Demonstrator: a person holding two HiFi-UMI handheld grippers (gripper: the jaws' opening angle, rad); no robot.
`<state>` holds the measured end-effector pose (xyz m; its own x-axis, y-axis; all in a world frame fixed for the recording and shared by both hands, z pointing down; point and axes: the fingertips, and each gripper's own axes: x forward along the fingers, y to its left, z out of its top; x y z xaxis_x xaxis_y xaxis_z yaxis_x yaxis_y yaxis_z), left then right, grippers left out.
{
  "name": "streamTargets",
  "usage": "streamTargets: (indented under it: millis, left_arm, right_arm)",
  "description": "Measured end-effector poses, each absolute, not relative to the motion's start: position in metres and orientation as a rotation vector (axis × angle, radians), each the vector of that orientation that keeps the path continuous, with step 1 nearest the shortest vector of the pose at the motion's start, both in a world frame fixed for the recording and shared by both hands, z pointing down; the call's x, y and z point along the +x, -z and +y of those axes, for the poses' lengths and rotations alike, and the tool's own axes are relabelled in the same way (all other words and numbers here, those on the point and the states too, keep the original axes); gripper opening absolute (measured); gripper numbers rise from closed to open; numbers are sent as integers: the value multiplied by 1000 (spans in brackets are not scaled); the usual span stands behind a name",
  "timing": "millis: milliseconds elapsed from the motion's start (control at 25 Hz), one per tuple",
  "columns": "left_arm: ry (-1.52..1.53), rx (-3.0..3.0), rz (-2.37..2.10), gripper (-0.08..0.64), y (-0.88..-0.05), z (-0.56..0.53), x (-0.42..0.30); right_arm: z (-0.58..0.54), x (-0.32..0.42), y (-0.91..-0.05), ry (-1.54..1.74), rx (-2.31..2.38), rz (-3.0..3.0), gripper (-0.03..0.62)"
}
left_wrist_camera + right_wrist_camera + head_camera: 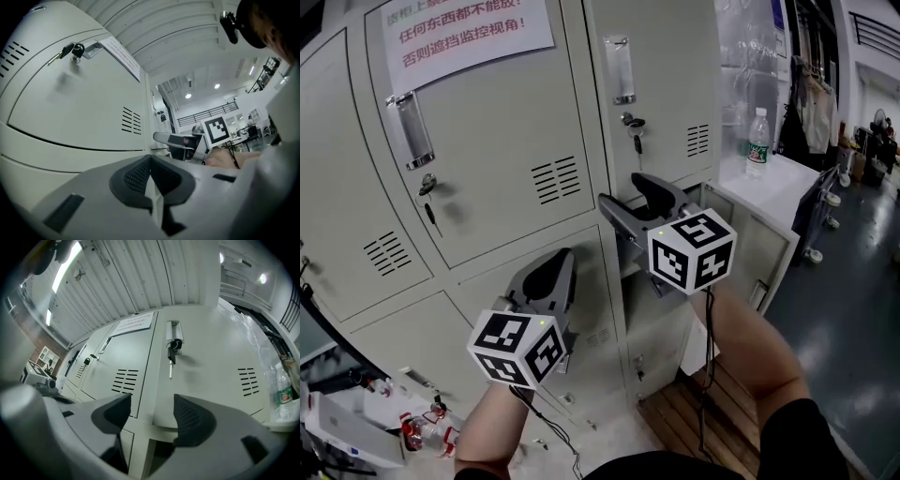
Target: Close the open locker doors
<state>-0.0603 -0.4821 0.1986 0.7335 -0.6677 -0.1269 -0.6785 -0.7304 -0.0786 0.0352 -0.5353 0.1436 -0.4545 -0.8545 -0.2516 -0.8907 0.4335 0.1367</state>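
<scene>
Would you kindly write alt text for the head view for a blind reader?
Two hand-held grey grippers with marker cubes face a bank of pale grey metal lockers: the left gripper shut, the right gripper open beside an open lower locker door. Keys hang in the upper doors, and a clear plastic bottle stands at right.

A bottle [757, 141] stands on the white counter [794, 185] beside the lockers [487, 169]; a wooden pallet [675, 412] lies on the floor [853, 309].
</scene>
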Motion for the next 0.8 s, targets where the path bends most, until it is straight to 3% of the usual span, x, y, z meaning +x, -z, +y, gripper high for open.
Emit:
streamTargets:
  millis: [800]
  left_arm:
    - [-167, -2830, 1097, 5, -202, -501, -75]
  right_arm:
    - [-553, 28, -145, -421, -1586, 2496, 268]
